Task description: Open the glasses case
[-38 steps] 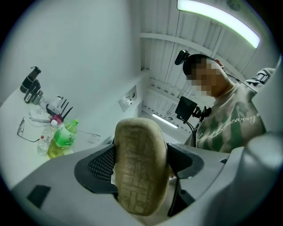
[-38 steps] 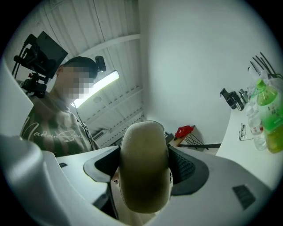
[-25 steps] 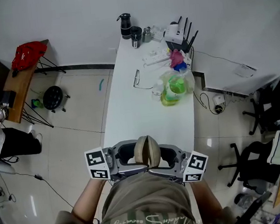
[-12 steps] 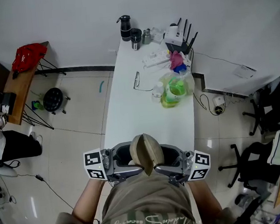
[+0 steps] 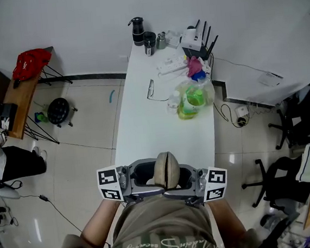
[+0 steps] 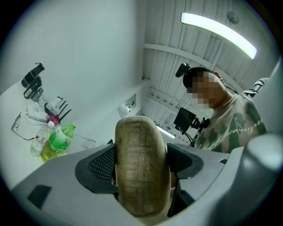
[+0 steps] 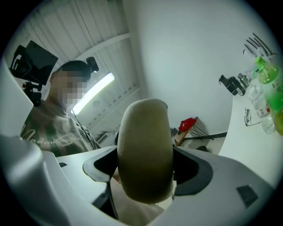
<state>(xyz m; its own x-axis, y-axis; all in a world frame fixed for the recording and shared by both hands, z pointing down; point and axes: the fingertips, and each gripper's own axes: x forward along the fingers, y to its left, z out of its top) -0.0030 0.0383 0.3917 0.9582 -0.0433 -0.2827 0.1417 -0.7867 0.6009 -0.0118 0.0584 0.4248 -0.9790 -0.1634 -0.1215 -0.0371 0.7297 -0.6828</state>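
An olive fabric glasses case (image 5: 166,170) is held in the air over the near end of the white table (image 5: 144,127), close to my chest. Its lid looks closed. My left gripper (image 5: 148,177) clamps it from the left and my right gripper (image 5: 185,175) from the right. In the left gripper view the case (image 6: 141,167) fills the gap of that gripper (image 6: 141,178), both pads pressed on its sides. The right gripper view shows the case (image 7: 145,150) wedged in the same way in the right gripper (image 7: 145,170).
Further along the table lie a pair of eyeglasses (image 5: 150,88), a green bottle (image 5: 194,97) in a plastic bag, a power strip (image 5: 172,65), a router (image 5: 198,38) and dark flasks (image 5: 139,29). Office chairs (image 5: 290,173) stand to the right.
The case and both grippers have shifted slightly right and down toward my body, and the case has gone from tilted to more upright. Both grips are unchanged.
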